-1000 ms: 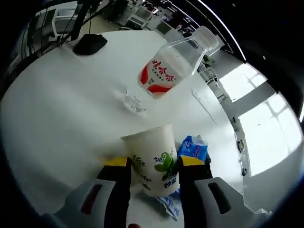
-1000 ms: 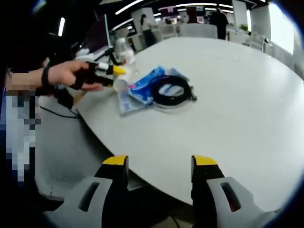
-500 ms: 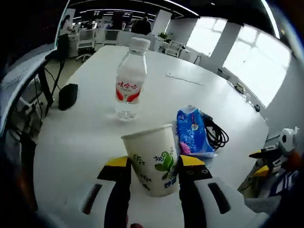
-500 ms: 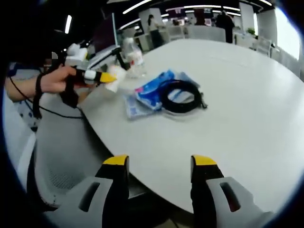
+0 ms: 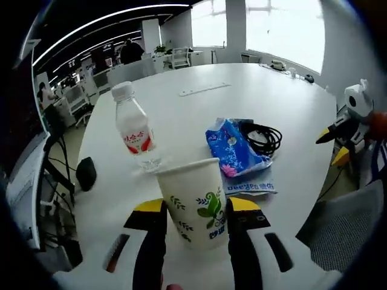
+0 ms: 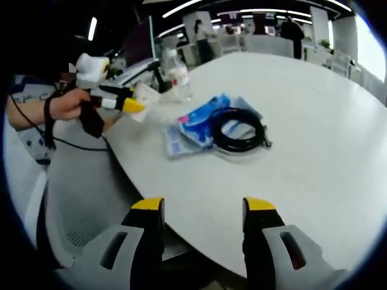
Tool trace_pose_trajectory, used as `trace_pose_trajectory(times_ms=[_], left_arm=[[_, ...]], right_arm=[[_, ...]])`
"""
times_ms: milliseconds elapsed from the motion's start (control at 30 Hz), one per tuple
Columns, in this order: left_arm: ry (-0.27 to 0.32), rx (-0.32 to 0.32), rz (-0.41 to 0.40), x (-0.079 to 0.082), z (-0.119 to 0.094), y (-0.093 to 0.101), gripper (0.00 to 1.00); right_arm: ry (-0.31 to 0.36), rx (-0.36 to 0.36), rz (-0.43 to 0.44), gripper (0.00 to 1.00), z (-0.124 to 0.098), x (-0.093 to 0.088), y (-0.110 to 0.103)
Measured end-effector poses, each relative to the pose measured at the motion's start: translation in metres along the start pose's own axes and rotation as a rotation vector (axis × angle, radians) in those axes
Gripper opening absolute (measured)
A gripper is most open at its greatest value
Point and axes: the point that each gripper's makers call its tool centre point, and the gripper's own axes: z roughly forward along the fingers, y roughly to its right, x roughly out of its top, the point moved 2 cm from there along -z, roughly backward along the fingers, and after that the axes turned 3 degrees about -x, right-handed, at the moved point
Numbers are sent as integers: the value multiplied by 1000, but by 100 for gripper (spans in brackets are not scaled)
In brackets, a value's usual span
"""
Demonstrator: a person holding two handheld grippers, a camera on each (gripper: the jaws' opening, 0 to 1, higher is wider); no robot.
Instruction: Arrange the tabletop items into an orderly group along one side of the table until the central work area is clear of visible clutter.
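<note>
my left tool [image 5: 188, 208] grips the paper cup [image 5: 195, 202] above the desk [image 5: 181, 115] edge, right tool [image 6: 202, 211] released w/ nothing held; bottle [image 5: 135, 134], blue packs [image 5: 234, 150] & cable [image 5: 261, 136] sit near that side, loosely grouped, cup not yet placed.

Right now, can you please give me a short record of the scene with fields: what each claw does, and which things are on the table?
left claw: shut on the paper cup
right claw: open, holds nothing, at the table edge
water bottle: upright, cap on, beyond the cup
blue packet: lies flat beside the black cable
cable: coiled, partly on the packet
black pouch: near the table edge, apart from the rest
</note>
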Motion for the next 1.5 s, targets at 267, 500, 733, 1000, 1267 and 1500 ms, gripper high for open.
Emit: trace_pose_trajectory(times_ms=[267, 500, 733, 1000, 1267, 1500], left_arm=[[-3, -12, 80, 5, 0, 6, 38], [10, -35, 132, 16, -2, 16, 38], [7, -99, 205, 19, 6, 43, 38], [4, -171, 276, 19, 15, 79, 39], [1, -225, 324, 16, 17, 104, 39], [10, -233, 355, 18, 15, 107, 39]], right_arm=[[7, 14, 7, 50, -1, 1, -2], [50, 44, -4, 48, 1, 29, -4], [155, 132, 39, 45, 16, 80, -28], [185, 257, 12, 42, 40, 120, -69], [138, 314, -80, 42, 55, 125, -88], [97, 345, -93, 40, 60, 118, -90]])
